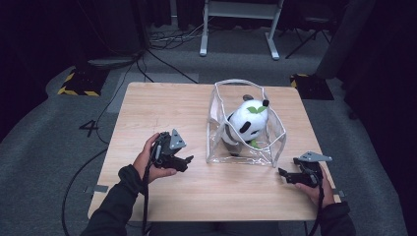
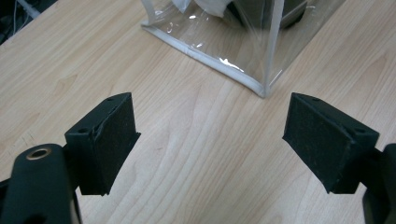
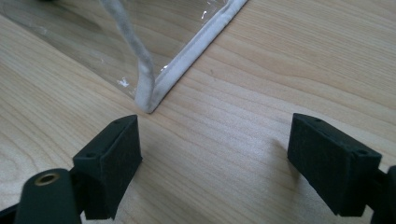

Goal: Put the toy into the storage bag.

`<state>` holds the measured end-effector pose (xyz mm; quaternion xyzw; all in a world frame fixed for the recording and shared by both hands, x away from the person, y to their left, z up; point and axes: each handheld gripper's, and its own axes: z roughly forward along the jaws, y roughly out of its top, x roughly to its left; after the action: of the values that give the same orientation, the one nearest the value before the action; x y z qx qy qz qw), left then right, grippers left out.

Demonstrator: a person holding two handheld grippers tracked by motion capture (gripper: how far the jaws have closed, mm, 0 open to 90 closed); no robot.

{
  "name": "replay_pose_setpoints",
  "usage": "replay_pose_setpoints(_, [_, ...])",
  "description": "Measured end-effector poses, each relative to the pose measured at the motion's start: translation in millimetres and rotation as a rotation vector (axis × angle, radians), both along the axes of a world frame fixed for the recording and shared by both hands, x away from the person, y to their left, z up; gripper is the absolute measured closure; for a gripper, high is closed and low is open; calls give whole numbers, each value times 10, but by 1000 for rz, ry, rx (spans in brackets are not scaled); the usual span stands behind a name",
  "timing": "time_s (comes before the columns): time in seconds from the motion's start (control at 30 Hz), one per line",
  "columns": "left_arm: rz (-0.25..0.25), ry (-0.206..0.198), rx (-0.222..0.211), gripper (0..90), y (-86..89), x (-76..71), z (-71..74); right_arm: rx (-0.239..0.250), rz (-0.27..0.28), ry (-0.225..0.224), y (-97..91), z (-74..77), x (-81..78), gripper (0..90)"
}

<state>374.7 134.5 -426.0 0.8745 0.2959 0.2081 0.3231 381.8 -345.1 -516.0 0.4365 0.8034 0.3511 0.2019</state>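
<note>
Clear plastic bag [image 1: 246, 142] stands upright on the wooden table [image 1: 147, 113], a bit right of ctr, mouth open to the top. Inside sits a panda plush [image 1: 246, 123], black & white w/ a green leaf on its head, leaning toward the bag's 1 o'clock corner. White piping runs along the bag's edges.

Left gripper [image 1: 184, 161] sits at approx 8 o'clock from the bag, near it but apart, pointing at the bag's near left corner. In the left gripper view the jaws stand wide, nothing between them, only bare table; the bag's corner [image 2: 261, 91] lies just ahead at 12 o'clock, not touching the pads.

Right gripper [image 1: 284, 175] is at approx 4 o'clock from the bag, just beside its near right corner, aimed back toward it. In the right gripper view the jaws are wide too, w/ nothing gripped; the bag's piped corner [image 3: 147, 100] rests on the table just past the left pad [image 3: 116, 168], close but apart.

Each gripper is held by a hand in a dark sleeve, low over the tabletop.
</note>
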Motion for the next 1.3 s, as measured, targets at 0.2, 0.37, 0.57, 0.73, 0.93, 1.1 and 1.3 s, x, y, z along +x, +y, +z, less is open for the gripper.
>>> replay_pose_setpoints(0.2, [3, 12, 8, 172, 68, -17, -64, 0, 0, 0, 0, 0, 0, 173])
replay_pose_setpoints(0.37, [8, 15, 20, 172, 109, -32, -111, 0, 0, 0, 1, 0, 0, 174])
replay_pose_setpoints(0.57, [11, 19, 31, 173, 170, -55, -155, 0, 0, 0, 0, 0, 0, 173])
replay_pose_setpoints(0.73, [17, 23, 38, 175, 224, -75, -187, 0, -1, 0, 1, 0, -1, 173])
replay_pose_setpoints(0.93, [27, 33, 50, 176, 291, -98, -241, 0, -1, 0, 1, 0, -1, 173])
replay_pose_setpoints(1.1, [34, 42, 53, 176, 345, -114, -285, 0, -1, 0, 1, 0, 0, 174])
replay_pose_setpoints(1.3, [28, 48, 63, 174, 401, -145, -342, -1, -1, 0, 1, 0, -1, 173])
